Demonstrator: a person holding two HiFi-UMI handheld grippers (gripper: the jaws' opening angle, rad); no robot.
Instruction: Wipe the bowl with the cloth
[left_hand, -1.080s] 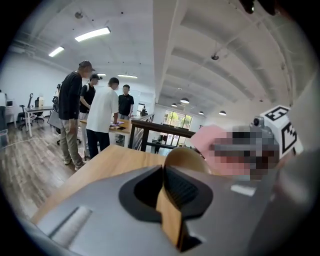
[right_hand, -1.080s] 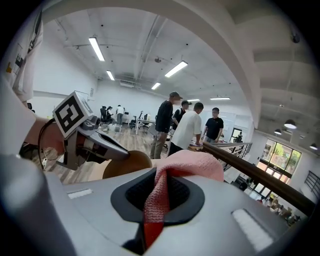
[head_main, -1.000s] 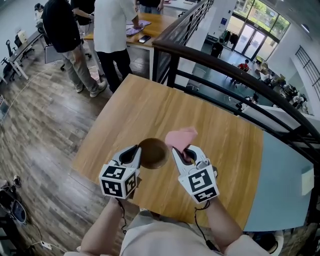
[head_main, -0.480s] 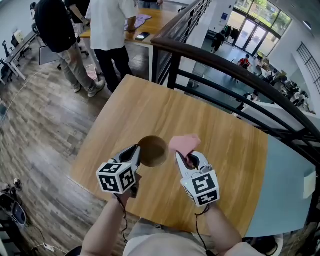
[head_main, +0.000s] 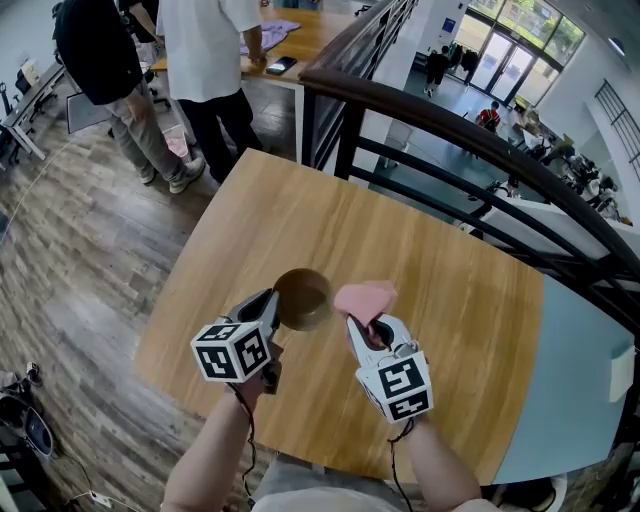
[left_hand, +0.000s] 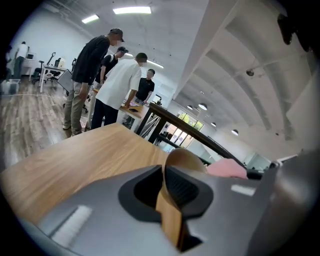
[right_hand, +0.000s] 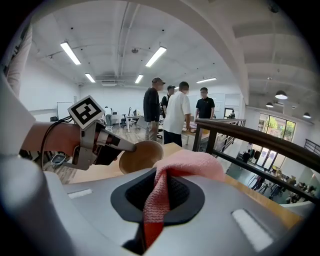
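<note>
A brown wooden bowl (head_main: 303, 298) is held by its near rim over the wooden table (head_main: 300, 215). My left gripper (head_main: 271, 307) is shut on that rim, and its jaws have just eased a little wider with the rim still pinched. The left gripper view shows the bowl wall (left_hand: 171, 215) clamped between the pads. In the right gripper view the bowl (right_hand: 140, 156) tilts its opening toward me. My right gripper (head_main: 360, 325) is shut on a pink cloth (head_main: 365, 298), which bunches above the jaws (right_hand: 192, 165), right beside the bowl.
Several people (head_main: 200, 50) stand at a far table at the upper left. A black railing (head_main: 450, 130) runs along the table's far right side. A pale blue surface (head_main: 570, 380) adjoins the table's right edge. Wood floor lies to the left.
Both grippers have sunk toward the table and rolled a little, carrying the bowl and the cloth. They stay side by side.
</note>
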